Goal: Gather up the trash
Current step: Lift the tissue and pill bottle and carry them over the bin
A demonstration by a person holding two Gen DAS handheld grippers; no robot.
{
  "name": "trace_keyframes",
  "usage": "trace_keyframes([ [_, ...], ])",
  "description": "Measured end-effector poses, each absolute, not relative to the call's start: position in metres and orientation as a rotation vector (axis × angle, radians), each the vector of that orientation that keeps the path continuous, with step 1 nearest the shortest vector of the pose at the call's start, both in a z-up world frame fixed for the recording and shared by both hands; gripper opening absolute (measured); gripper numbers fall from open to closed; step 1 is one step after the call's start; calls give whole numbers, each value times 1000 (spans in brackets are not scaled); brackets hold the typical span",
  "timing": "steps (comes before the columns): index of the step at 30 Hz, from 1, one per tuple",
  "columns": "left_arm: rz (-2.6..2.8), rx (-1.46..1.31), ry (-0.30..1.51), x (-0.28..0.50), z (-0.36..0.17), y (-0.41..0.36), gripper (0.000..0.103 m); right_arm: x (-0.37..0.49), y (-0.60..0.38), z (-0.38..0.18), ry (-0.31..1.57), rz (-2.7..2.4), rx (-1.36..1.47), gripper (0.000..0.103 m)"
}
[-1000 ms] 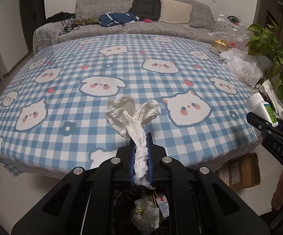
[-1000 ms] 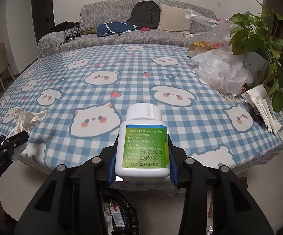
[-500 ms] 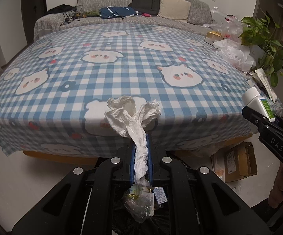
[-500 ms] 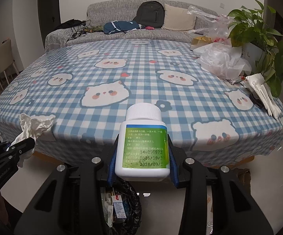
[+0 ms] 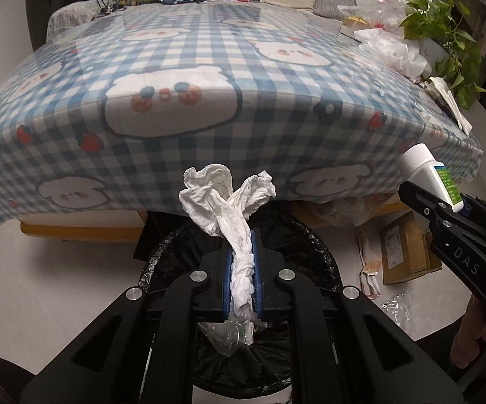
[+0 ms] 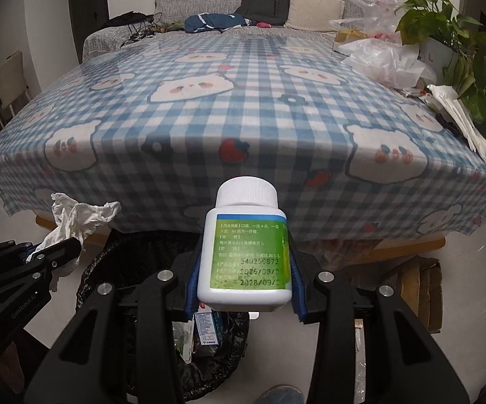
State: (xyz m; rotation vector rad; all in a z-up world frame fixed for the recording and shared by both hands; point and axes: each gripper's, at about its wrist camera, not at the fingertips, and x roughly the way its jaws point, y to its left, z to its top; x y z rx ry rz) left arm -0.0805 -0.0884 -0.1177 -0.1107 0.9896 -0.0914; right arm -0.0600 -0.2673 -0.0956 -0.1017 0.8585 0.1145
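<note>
While the counter stands ahead of both tools, the black-lined bin sits below them. Left hand-held gripper is clamped tight on a crumpled tissue directly over the bin. Right hand-held gripper grips a white pill bottle above the bin's near rim. Recommendation: centre each item over the opening before parting the jaws.

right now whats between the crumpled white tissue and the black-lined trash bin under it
Nothing: in the left wrist view, the crumpled white tissue, clamped in the left gripper, hangs over the black-lined trash bin with only air between.
</note>
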Motion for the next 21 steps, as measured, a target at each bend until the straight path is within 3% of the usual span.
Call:
trace_keyframes([
  [10, -93, -102, 1034, -76, -155, -103, 9, -71, -280, -145, 949, 86, -82, 39],
  [21, -131, -70, 1103, -64, -188, -122, 10, -61, -284, -153, 987, 60, -90, 39],
])
